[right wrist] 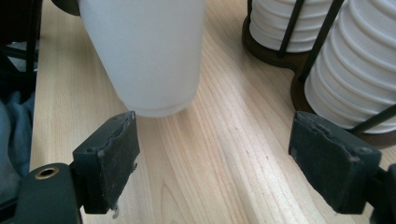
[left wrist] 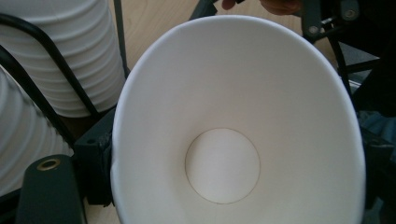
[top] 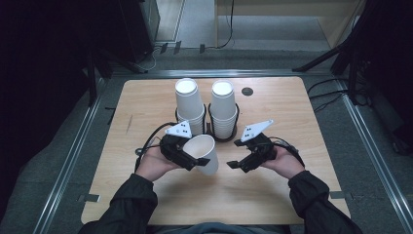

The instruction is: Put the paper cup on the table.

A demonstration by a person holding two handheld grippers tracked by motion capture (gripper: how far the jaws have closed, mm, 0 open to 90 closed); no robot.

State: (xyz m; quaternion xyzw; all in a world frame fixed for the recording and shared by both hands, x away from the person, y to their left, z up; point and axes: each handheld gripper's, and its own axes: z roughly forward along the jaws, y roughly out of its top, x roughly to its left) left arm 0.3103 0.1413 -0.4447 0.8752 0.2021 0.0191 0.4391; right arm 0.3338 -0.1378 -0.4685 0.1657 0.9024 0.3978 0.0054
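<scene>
A single white paper cup (top: 204,151) hangs tilted over the middle of the wooden table (top: 292,190), mouth toward my left hand. My left gripper (top: 198,157) is shut on its rim, which is squeezed into an oval in the left gripper view (left wrist: 233,116). My right gripper (top: 235,154) is just right of the cup and stands open. In the right gripper view its jaws (right wrist: 215,149) are wide apart over bare wood, and the cup's base (right wrist: 144,51) hovers just beyond the left jaw.
Two tall stacks of white cups (top: 189,105) (top: 223,105) stand upside down in a black wire holder (top: 209,129) right behind the grippers. The nearer stack (right wrist: 359,74) is close to the right jaw. A small black grommet (top: 247,91) sits at the far edge.
</scene>
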